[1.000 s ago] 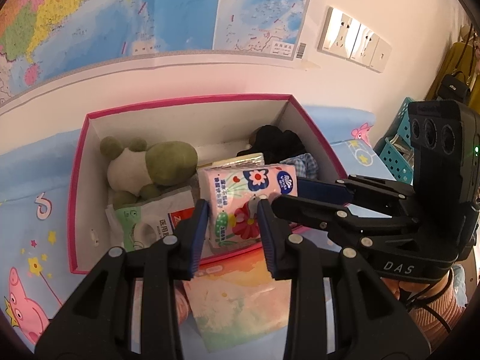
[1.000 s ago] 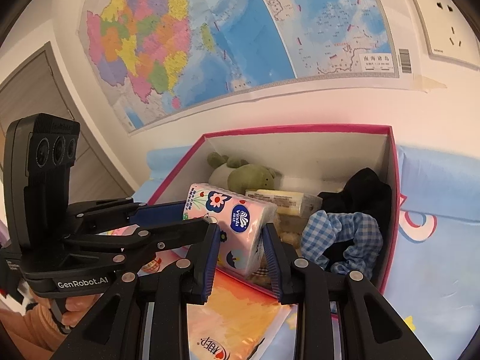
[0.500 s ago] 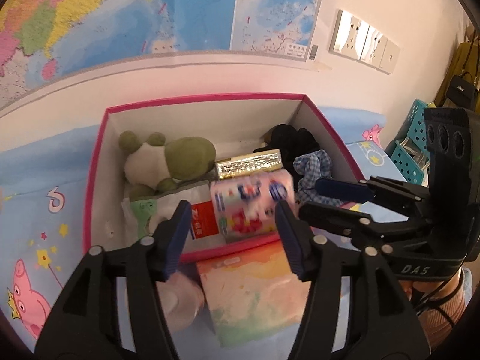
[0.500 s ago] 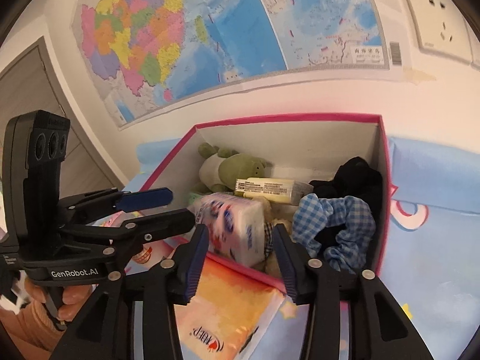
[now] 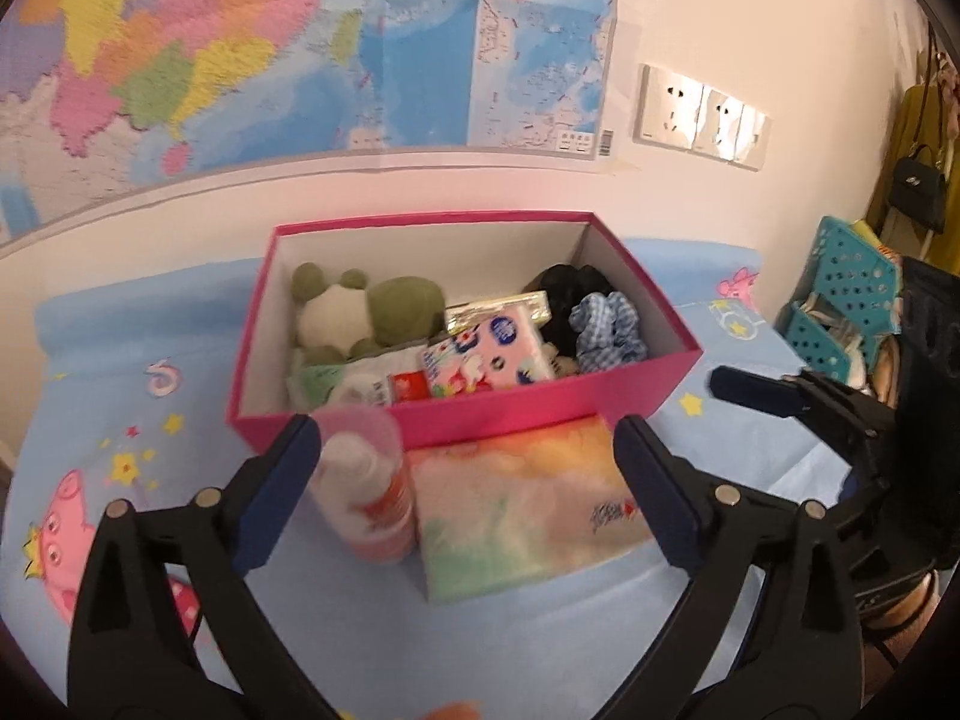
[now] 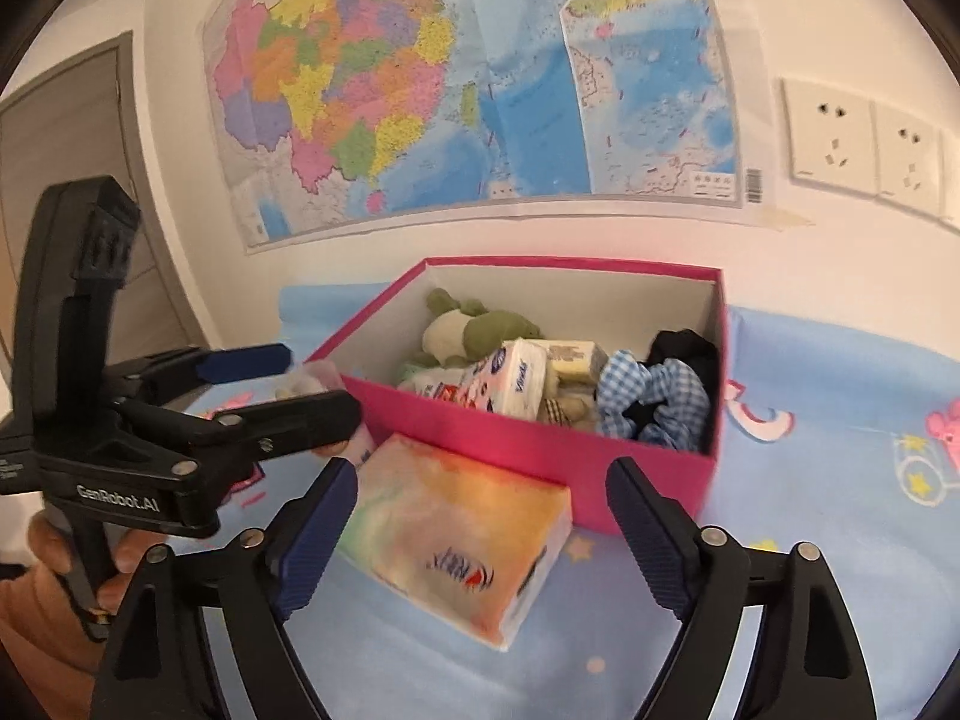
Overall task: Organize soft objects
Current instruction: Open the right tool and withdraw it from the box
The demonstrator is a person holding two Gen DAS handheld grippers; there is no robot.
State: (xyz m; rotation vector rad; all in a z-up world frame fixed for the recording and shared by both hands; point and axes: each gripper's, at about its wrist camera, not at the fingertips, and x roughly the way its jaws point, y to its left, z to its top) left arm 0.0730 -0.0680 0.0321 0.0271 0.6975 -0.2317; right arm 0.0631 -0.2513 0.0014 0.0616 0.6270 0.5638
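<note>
A pink box [image 5: 540, 414] stands on the blue cartoon sheet. Inside lie a floral tissue pack [image 5: 486, 354], a green plush frog [image 5: 372, 312], a blue gingham scrunchie [image 5: 606, 330] and black cloth [image 5: 564, 282]. In front of the box lie a pastel tissue pack [image 5: 528, 504] and a pink bottle [image 5: 366, 486]. My left gripper [image 5: 465, 438] hangs short of the box, jaws opening, gripping nothing. My right gripper [image 6: 480, 474] is beside it over the pastel pack [image 6: 462, 534], jaws opening too, pads touching nothing. The floral pack [image 6: 510, 372] rests free in the box.
A map and wall sockets [image 5: 702, 114] hang behind the box. Teal baskets [image 5: 840, 300] stand at the right edge. A grey door [image 6: 72, 180] is at the far left. A hand [image 6: 54, 570] holds the left gripper's handle.
Both grippers let go of the floral tissue pack, which dropped into the box. Both have drawn back from the box and their jaws have spread wide.
</note>
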